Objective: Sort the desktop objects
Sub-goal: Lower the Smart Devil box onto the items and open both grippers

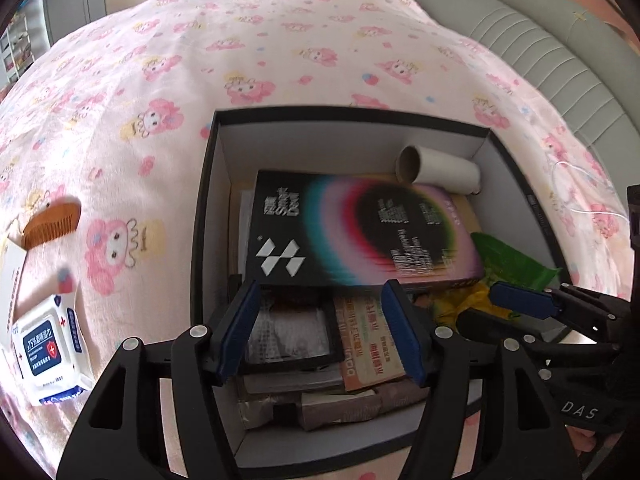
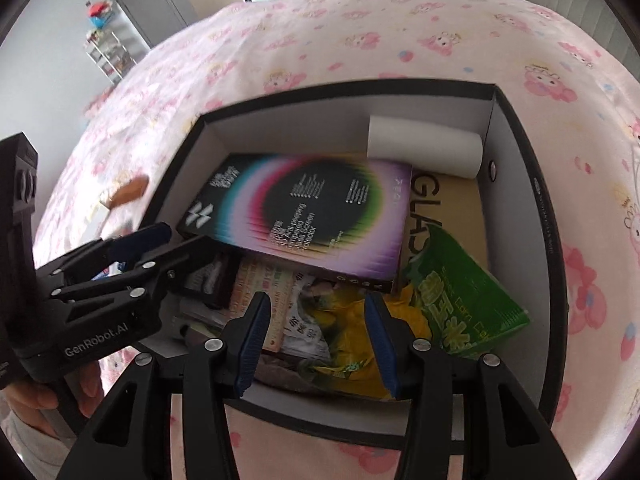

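Pink cartoon-print bedsheet (image 1: 200,80); black white-lined cardboard box (image 1: 216,152) at 3 o'clock of brown wooden comb (image 1: 50,220). Left gripper (image 1: 320,332), right gripper (image 2: 316,340): jaws spread above box, gripping nothing.

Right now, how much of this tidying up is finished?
Mostly done, it seems: the box already holds a screen protector pack, a paper roll and a green snack bag. Nothing is in hand; the left gripper and right gripper are both open. The comb and wipes pack remain outside.
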A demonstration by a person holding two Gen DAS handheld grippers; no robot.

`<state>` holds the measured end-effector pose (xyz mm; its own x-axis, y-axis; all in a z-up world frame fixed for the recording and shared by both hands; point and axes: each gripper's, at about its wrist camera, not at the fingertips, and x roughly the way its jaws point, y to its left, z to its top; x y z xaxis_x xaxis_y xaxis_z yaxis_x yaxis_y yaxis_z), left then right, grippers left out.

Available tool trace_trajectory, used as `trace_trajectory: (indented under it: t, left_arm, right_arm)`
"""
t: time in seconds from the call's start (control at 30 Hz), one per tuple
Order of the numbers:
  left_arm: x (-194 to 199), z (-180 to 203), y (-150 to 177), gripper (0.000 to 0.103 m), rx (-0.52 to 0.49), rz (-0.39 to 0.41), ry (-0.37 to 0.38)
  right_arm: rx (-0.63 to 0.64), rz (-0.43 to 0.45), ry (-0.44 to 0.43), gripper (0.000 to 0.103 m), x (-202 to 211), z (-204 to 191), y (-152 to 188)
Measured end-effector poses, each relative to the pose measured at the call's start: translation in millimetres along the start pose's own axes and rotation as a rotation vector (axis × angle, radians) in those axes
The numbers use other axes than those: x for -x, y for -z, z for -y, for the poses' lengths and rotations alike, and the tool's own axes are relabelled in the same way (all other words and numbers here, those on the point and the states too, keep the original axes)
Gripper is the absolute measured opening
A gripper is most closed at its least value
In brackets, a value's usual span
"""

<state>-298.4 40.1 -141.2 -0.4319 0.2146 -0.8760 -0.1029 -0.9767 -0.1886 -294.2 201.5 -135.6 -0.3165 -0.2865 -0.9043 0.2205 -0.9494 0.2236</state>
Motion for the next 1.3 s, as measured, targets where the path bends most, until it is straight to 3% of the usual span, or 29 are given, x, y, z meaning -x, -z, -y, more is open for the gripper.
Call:
trace_trajectory:
  t: [0.23, 0.43, 0.6, 0.77, 0.93, 1.0, 1.3]
  left_arm:
    - [-14, 5, -4, 0.063, -0.032, -0.017, -0.060]
    - [-21, 3, -11, 0.063, -0.027, -0.006, -0.080]
    - [-12, -5, -8, 0.063, -0.002, 0.002, -0.019]
    - [-9, -10, -7, 0.064, 0.007, 0.017, -0.009]
    - [-16, -5, -9, 0.064, 0.022, 0.005, 0.002]
    - [-17, 0, -8, 0.064, 0.003, 0.007, -0.013]
    - [-18, 3, -7, 0.064, -0.002, 0.003, -0.045]
  right_arm:
    - [0.020, -0.035, 0.046, 0.045, -22, -4, -22]
    - [-0.012, 0.002, 0.138, 0.045, -38, 2, -41]
    - [-0.059, 0.034, 0.060, 0.045, -20, 9, -35]
    - [0.059, -0.039, 0.035, 0.045, -15, 2, -17]
    - [0.195, -0.123, 0.144, 0.047, -36, -11, -18]
    - [0.171, -0.144, 0.175, 0.048, -49, -6, -23]
    - [0.069, -0.109, 0.157, 0.048, -43, 2, -32]
